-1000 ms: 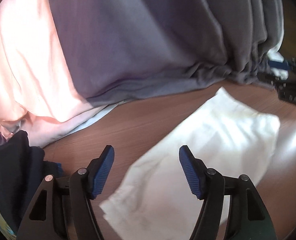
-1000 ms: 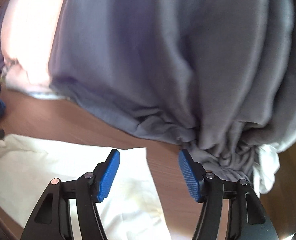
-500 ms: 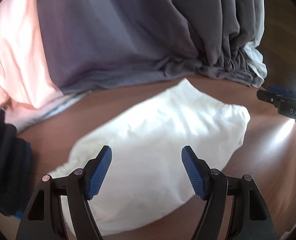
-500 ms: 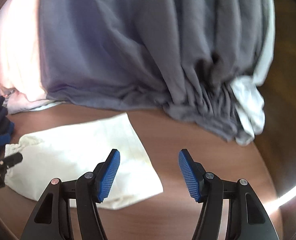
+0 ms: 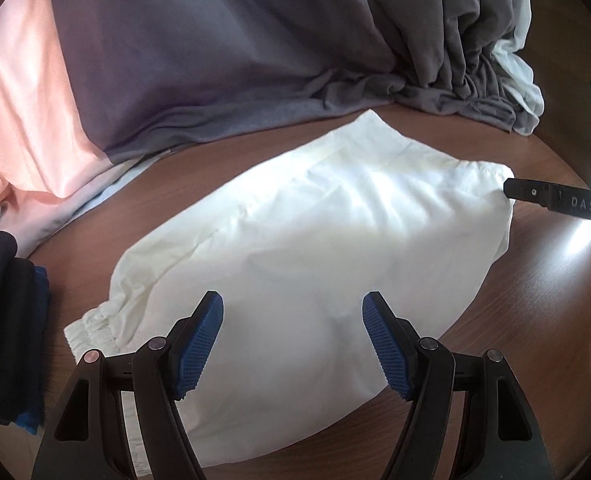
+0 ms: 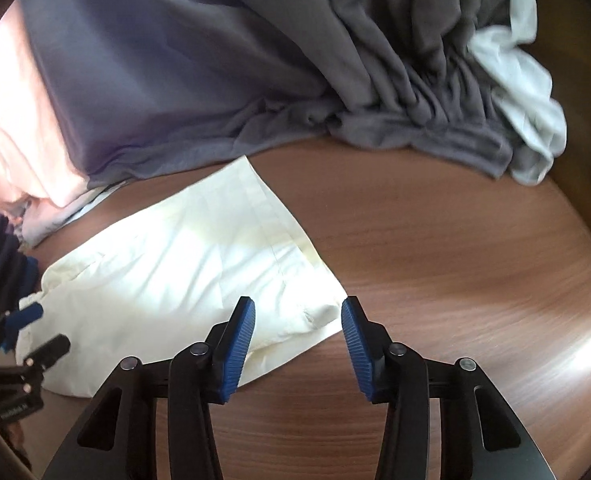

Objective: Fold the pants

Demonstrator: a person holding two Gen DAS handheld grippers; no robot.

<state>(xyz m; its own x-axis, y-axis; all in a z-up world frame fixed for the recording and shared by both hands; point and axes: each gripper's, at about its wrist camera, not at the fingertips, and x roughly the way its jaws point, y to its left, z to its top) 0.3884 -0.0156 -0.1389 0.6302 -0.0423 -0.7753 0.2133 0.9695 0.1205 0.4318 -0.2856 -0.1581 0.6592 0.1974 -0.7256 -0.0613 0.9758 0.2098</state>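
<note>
White pants (image 5: 315, 220) lie folded in a flat bundle on the brown wooden table (image 6: 455, 260), with an elastic cuff at their near left end. My left gripper (image 5: 293, 332) hovers open just above the near side of the bundle, its blue pads wide apart with only cloth below them. My right gripper (image 6: 297, 332) is over the right corner of the pants (image 6: 175, 272). Its jaws are closing and the corner's edge lies between the pads, which do not press on it. The right gripper's tip (image 5: 551, 198) shows at the pants' far right end.
A big grey cloth heap (image 5: 255, 60) fills the back of the table. Pink fabric (image 5: 23, 120) lies at its left, and a crumpled white cloth (image 6: 523, 92) at its right. Dark garments (image 5: 3, 320) sit at the left edge. Bare wood lies right of the pants.
Both grippers have come down and closer to the white pants. The right gripper has rolled and its jaws have narrowed over the pants' corner. The left jaws stay wide.
</note>
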